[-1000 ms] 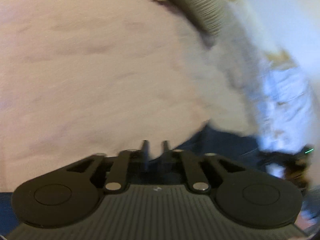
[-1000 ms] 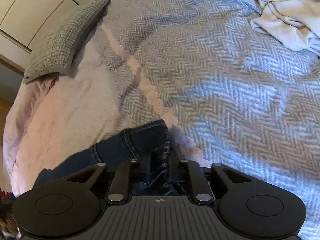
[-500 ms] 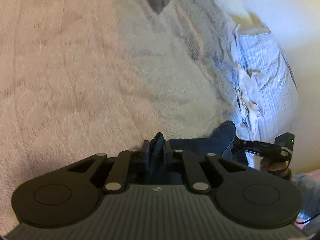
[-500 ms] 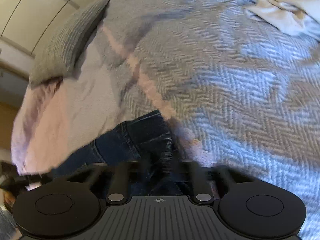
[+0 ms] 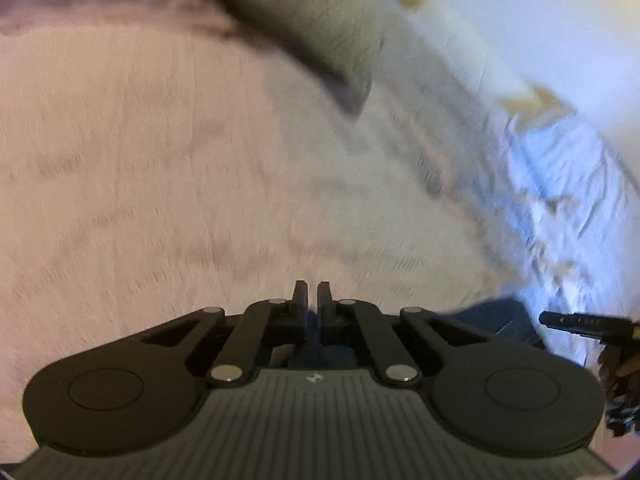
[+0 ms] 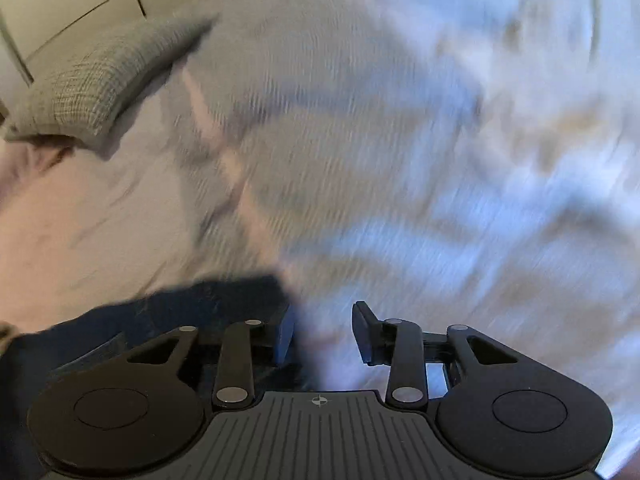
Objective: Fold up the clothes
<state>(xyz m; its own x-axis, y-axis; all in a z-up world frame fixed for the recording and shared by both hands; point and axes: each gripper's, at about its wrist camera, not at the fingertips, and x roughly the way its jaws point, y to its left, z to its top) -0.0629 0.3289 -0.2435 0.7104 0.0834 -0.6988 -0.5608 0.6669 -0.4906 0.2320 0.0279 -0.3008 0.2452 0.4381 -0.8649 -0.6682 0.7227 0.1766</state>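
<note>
**Jeans lie on the bed between two claws that hold nothing**

The dark blue jeans (image 6: 168, 304) lie on the bed, across the line where the pale pink sheet (image 5: 140, 184) meets the grey herringbone blanket (image 6: 360, 140). Relative to the jeans, the grey-green pillow (image 6: 96, 88) sits well beyond them toward the far end of the bed, and a rumpled heap of light clothing (image 5: 560, 200) lies apart from them on the blanket side.

The right claw (image 6: 322, 332) is spread wide, its left finger just beside the near end of the jeans, with only blanket showing in the gap. The left claw (image 5: 312, 306) has its fingers nearly pressed together with a thin slit between them and no cloth visible in it; the jeans (image 5: 492, 316) show only as a dark patch to its right, at its lower edge. Both views are blurred, so fine detail is lost.

As to progress, the jeans appear bunched into a short, thick strip rather than spread full length, which suggests at least some folding, though how many layers or how tidy cannot be told. The scene would fit jeans just laid down after a fold, or a bundle about to be picked up. The light heap looks unfolded, so I judge that work remains there.
</note>
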